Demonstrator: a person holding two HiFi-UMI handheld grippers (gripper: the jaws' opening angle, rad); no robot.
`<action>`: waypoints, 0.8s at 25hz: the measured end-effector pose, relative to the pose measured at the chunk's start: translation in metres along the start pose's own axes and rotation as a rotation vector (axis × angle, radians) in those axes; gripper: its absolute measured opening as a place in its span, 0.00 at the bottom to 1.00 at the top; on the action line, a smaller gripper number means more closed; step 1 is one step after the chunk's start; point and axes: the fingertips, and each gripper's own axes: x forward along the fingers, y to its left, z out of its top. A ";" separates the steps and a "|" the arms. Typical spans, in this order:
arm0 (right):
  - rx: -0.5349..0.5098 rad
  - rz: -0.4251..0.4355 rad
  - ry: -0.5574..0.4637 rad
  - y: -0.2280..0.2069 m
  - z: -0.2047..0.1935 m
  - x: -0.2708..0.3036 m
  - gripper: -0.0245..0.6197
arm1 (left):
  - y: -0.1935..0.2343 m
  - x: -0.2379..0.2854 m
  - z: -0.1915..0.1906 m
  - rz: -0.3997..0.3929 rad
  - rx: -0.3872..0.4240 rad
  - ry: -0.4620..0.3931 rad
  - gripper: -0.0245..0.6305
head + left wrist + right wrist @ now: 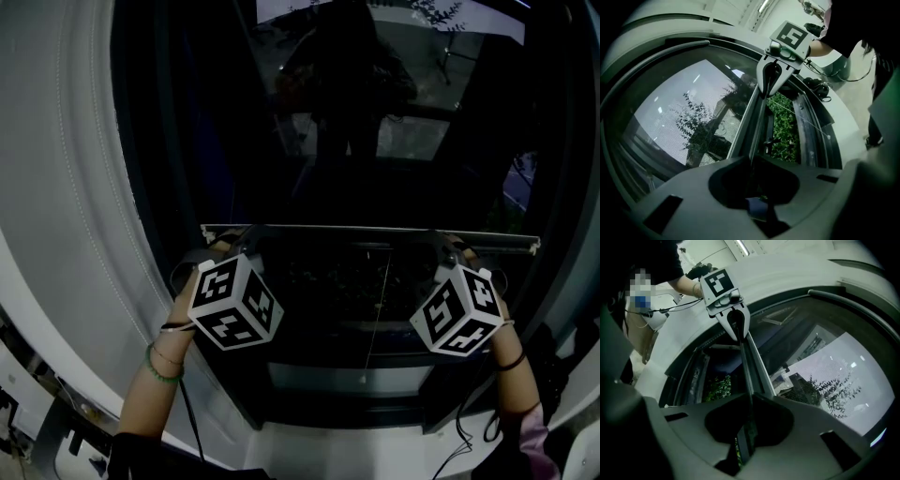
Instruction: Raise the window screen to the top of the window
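**Both ends of level screen bar (370,229) clamped**

Dark window (309,141) mostly above. Bar runs left-right, low in the opening. left tool (240,240) pinched shut on left end, right tool (450,242) on right end. Equally near; likely a straight, even lift.

No legible text, label, brand, number or sign was found in any view. The only printed marks are black-and-white square code patterns on the two marker cubes. In the head view these are the left cube (234,302) and, well apart to its right, the right cube (461,309). One face of each also shows in the opposite gripper view. The patterns carry no letters or digits.
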 end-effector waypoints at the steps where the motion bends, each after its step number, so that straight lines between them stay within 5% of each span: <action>1: -0.001 -0.013 -0.008 -0.010 0.003 -0.002 0.08 | 0.009 -0.002 0.003 0.012 0.009 -0.001 0.09; 20: -0.068 -0.234 -0.073 -0.163 0.059 -0.040 0.09 | 0.161 -0.047 0.061 0.207 0.042 -0.047 0.10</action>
